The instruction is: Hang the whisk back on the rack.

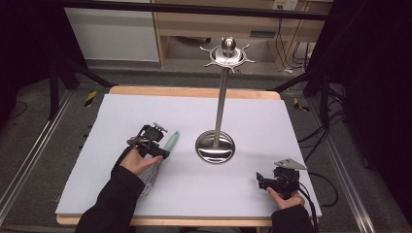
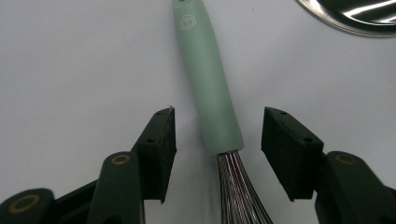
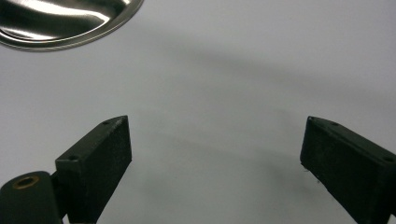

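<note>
A whisk with a mint-green handle (image 2: pixel 208 88) and steel wires (image 2: pixel 238 186) lies flat on the white sheet. My left gripper (image 2: pixel 218 128) is open, one jaw on each side of the handle's lower end, with a gap on both sides. In the high view the left gripper (image 1: pixel 164 144) sits at the whisk handle (image 1: pixel 171 141), left of centre. A steel utensil stand (image 1: pixel 221 97) rises from a round base (image 1: pixel 215 147) to a ring of hooks (image 1: pixel 228 54). My right gripper (image 1: pixel 261 181) is open over bare sheet at the front right, its jaws (image 3: pixel 215 144) holding nothing.
The white sheet (image 1: pixel 145 111) covers a wooden table (image 1: pixel 194 91). The stand's shiny base (image 3: pixel 60 23) lies ahead and left of the right gripper. Dark frame legs and cables stand beyond the table's sides. A wooden shelf unit is at the back.
</note>
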{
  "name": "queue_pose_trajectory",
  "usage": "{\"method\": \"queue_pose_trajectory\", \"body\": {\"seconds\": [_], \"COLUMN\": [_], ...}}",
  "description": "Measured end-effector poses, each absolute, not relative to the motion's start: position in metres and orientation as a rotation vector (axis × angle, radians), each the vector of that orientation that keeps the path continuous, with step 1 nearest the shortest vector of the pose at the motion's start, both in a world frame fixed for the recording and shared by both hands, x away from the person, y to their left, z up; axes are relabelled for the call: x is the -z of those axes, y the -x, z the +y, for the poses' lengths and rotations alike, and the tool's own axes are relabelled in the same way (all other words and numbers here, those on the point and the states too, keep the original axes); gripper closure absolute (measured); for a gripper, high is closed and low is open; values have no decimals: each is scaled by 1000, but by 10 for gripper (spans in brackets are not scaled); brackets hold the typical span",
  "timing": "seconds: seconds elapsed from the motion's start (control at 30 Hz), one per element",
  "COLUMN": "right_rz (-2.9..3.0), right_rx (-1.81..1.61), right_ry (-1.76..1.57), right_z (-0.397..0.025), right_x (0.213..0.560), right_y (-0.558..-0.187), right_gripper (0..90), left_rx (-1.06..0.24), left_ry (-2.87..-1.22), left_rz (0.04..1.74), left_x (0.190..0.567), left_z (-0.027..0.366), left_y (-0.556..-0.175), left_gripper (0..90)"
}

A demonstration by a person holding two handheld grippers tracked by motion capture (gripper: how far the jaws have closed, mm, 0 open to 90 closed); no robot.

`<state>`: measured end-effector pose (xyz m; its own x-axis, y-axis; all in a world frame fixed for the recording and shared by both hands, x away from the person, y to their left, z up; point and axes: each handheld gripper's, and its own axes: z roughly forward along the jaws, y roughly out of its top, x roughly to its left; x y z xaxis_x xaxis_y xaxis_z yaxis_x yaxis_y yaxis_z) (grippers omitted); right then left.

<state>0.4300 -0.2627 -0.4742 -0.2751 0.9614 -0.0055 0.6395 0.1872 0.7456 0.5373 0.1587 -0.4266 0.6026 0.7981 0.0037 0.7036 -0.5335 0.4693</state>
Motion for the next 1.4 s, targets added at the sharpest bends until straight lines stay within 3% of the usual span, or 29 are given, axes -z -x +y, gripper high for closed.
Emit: {"method": "queue_pose_trajectory", "body": {"seconds": [0.23, 0.73, 1.4], "right_rz": [1992, 1994, 2003], "right_rx": [-885, -884, -878], "right_ry": [-1498, -1502, -1495], "right_z": [-263, -262, -262], "right_x": [474, 475, 475], "right_y": [-430, -431, -431], "right_gripper": [93, 96, 96], "left_rx": [-280, -186, -118], "left_ry": [-2428, -2454, -2423], "left_rz": [1207, 1247, 1298], "left_x": [431, 444, 447], "left_z": [157, 155, 156], "left_y": [-541, -550, -555], "left_gripper": [477, 622, 656]}}
